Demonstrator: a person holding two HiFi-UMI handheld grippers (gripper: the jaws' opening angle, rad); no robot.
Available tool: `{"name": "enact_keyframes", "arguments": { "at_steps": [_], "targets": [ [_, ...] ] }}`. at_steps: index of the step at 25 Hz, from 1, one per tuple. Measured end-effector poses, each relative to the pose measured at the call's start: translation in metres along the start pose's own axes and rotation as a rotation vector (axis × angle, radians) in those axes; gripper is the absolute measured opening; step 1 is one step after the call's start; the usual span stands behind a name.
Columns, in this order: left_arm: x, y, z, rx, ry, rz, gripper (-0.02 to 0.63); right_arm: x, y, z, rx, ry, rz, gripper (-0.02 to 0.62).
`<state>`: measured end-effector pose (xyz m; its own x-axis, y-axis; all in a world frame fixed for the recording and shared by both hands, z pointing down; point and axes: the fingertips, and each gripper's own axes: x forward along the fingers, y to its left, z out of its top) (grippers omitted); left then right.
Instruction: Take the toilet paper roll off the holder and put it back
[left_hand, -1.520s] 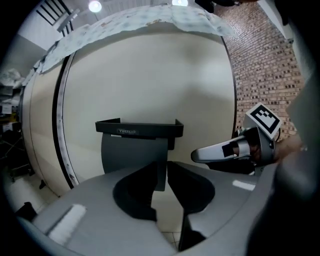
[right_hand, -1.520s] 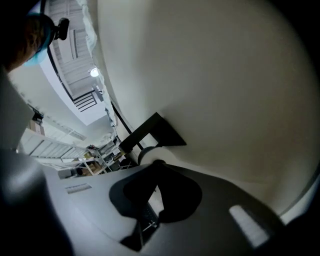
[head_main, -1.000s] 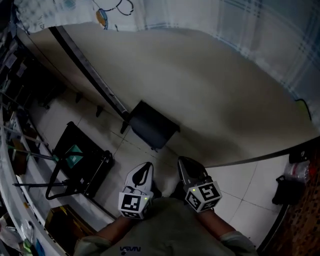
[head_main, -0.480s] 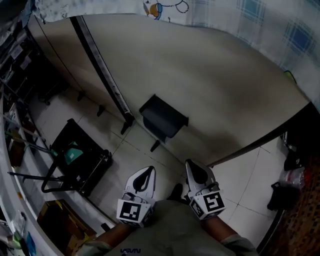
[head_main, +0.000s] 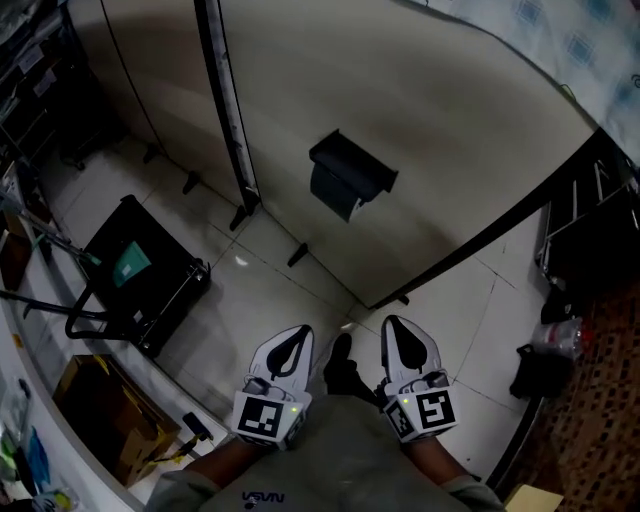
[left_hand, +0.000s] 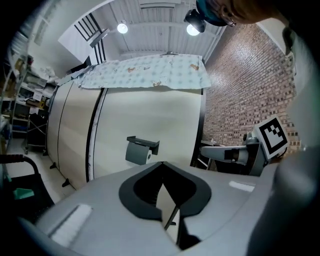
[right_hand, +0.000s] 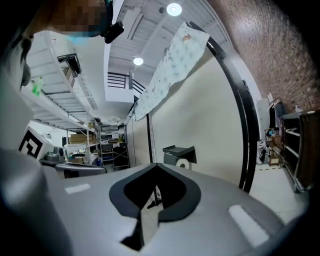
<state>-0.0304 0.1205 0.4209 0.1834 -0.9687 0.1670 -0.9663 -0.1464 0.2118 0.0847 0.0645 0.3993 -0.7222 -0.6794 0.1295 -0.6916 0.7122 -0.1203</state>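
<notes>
head view: the left gripper (head_main: 296, 332) and right gripper (head_main: 394, 322) hang low by the person's body above the tiled floor (head_main: 250, 290), well apart from the black holder (head_main: 350, 172) on the beige partition (head_main: 450, 130); left gripper view: jaws pressed together with nothing between them; the toilet paper roll (left_hand: 148, 156) sits on the holder under its lid, far ahead; right gripper view: jaws likewise closed and empty, the roll's white end showing beyond the tips; this looks like the approach, the removal not yet begun; next, one gripper must reach the holder, spread its jaws and close around the roll
</notes>
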Motion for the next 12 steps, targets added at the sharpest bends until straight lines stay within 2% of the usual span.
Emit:
{"name": "enact_keyframes", "arguments": {
  "at_steps": [7, 12],
  "targets": [
    [-0.032, -0.044, 0.001, 0.032, -0.034, -0.037, 0.008, -0.059, 0.012, 0.004, -0.055, -0.024, -0.022, 0.000],
    [-0.033, -0.078, -0.004, 0.061, -0.047, 0.009, 0.006, -0.087, -0.001, 0.009, -0.077, -0.047, 0.023, 0.000]
  ]
}}
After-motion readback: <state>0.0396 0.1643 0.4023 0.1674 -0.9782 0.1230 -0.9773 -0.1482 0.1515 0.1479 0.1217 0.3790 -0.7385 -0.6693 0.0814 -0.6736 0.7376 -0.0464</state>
